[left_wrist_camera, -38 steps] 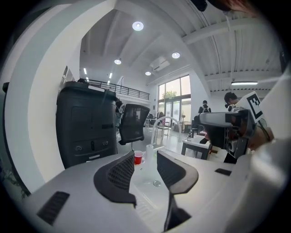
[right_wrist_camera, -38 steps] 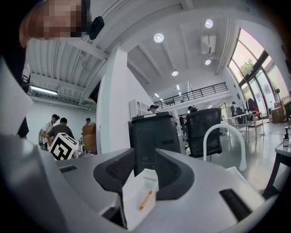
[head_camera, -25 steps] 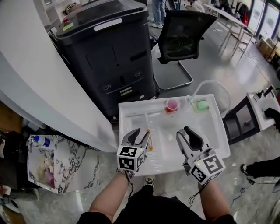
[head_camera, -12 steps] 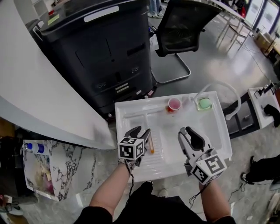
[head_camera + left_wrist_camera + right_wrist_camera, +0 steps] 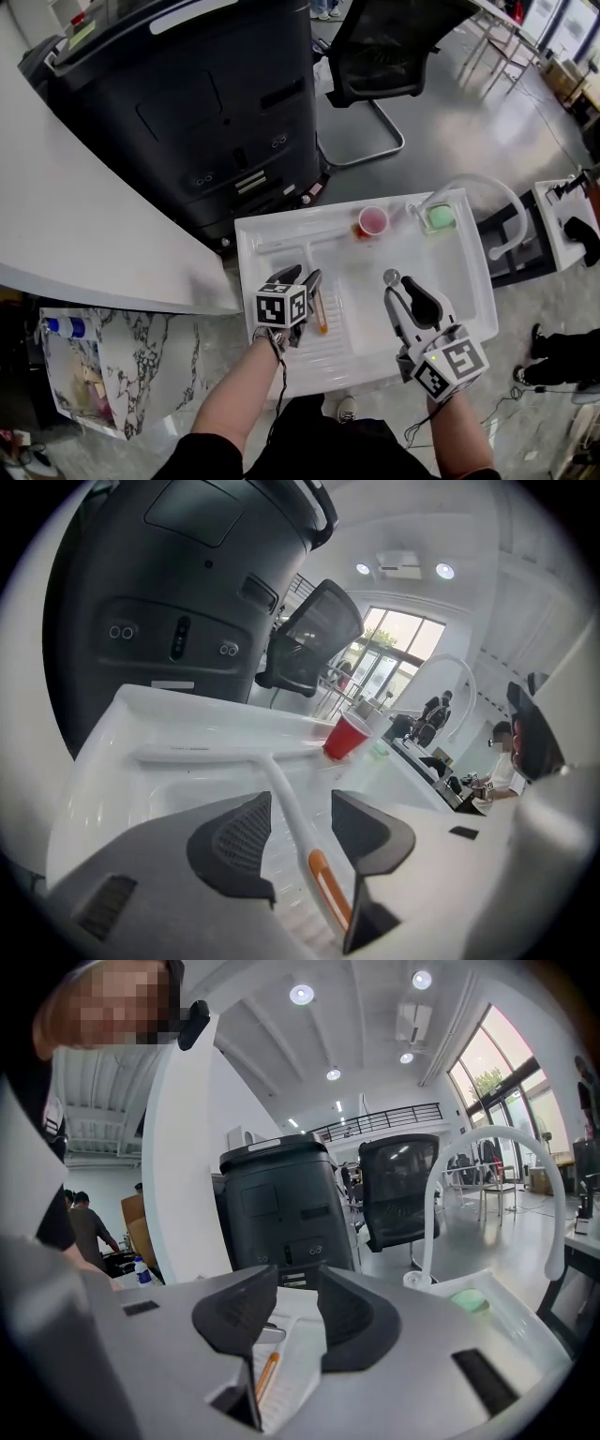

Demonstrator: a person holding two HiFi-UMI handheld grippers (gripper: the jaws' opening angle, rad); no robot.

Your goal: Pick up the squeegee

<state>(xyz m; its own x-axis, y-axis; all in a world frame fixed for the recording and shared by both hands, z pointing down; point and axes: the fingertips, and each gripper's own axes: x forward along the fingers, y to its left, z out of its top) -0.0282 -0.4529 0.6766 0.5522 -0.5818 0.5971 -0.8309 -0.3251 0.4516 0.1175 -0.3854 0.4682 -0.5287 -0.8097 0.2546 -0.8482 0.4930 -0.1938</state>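
Note:
The squeegee (image 5: 322, 314) lies in the white sink tray (image 5: 247, 298); its white blade runs along the far side and its white handle ends in an orange grip pointing toward me. My left gripper (image 5: 300, 281) straddles the handle, jaws opening. In the left gripper view the squeegee handle (image 5: 281, 794) passes between the pads (image 5: 239, 841) without being pressed by them. To the right, over the middle of the tray, hovers my right gripper (image 5: 405, 292), open and empty. In the right gripper view the right gripper (image 5: 295, 1312) points toward the black machine.
A red cup (image 5: 371, 221) stands at the tray's far side, a green sponge (image 5: 437, 217) in the far right corner beside an arched white faucet (image 5: 487, 187). A drain (image 5: 392, 277) lies near the right gripper. A black machine (image 5: 187, 103) and an office chair (image 5: 394, 47) stand beyond.
Both grippers have sunk toward the tray. The left one has come down over the squeegee handle and its jaws have spread wider. The squeegee has not moved.

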